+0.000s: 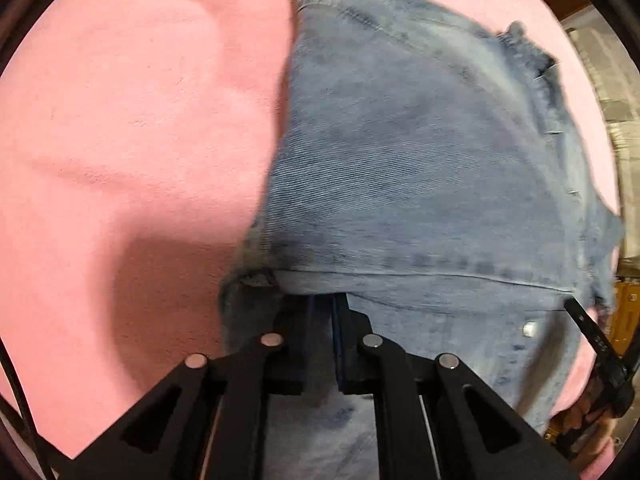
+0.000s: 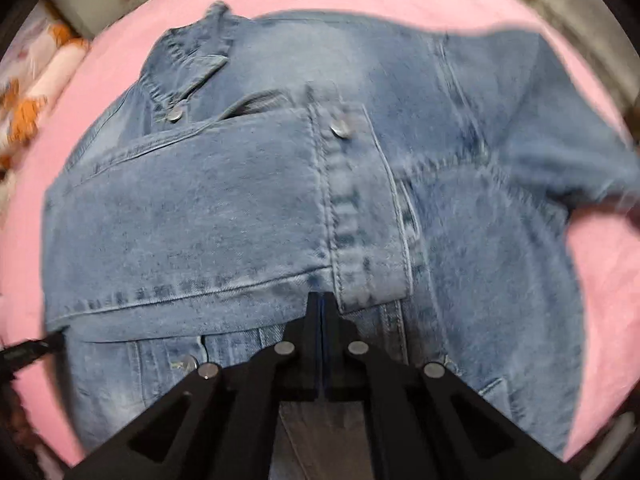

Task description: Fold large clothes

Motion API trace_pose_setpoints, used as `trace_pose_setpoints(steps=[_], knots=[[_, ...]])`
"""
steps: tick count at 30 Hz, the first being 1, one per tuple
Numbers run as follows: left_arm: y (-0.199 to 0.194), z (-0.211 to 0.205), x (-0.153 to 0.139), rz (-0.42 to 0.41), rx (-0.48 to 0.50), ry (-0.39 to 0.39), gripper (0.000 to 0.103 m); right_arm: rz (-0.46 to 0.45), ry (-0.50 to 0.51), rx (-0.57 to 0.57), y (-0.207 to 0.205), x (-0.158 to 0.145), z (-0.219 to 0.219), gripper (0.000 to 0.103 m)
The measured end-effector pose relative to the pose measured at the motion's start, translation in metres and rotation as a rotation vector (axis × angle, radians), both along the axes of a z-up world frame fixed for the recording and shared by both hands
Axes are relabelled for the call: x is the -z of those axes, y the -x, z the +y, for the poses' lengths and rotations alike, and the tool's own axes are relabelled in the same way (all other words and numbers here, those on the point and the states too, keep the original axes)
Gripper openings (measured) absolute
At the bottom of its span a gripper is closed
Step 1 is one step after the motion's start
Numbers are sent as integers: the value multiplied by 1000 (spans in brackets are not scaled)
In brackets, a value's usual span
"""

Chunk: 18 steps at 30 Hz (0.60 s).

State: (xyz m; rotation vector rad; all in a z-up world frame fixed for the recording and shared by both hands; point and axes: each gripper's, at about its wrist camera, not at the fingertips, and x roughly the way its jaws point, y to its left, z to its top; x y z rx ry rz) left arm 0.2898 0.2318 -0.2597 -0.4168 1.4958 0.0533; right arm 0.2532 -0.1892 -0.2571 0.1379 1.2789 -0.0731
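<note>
Both tongs, left gripper (image 1: 322,308) & right gripper (image 2: 322,300), pinching prob. the jacket (image 2: 256,208) hem on the pink sheet (image 1: 120,120), so lift evenly & keep edges lined up.

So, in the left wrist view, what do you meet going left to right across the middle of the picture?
Pink cover → folded denim jacket → narrow strip of pink cover along the jacket's right edge → blurred room clutter at the far right rim.
</note>
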Motion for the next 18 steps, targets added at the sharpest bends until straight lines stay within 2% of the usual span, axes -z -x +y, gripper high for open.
trace_pose_setpoints(steps=[1,3,5,8,11,13,15,18], knots=[[0,-1,-5,-19,3,20,7,-36,-29,-13,-1,-7,7,0],[-6,-12,-16,-68,25,62,9,-108,-159,-42,-4,-20,22,0],[-18,-23,-21,-100,58,94,17,-159,-290,-80,-12,-28,42,0],[-48,-45,-14,-115,106,110,18,-144,-408,-133,-37,-21,81,0],[-82,-62,-14,-151,105,181,18,-110,-428,-194,-65,-7,118,0],[-99,-55,-18,-180,104,210,18,-105,-421,-231,-80,1,134,0],[-120,-62,-11,-193,113,184,18,-97,-426,-229,-92,9,141,0],[-141,-57,5,-159,116,133,17,-79,-402,-212,-111,24,147,0]])
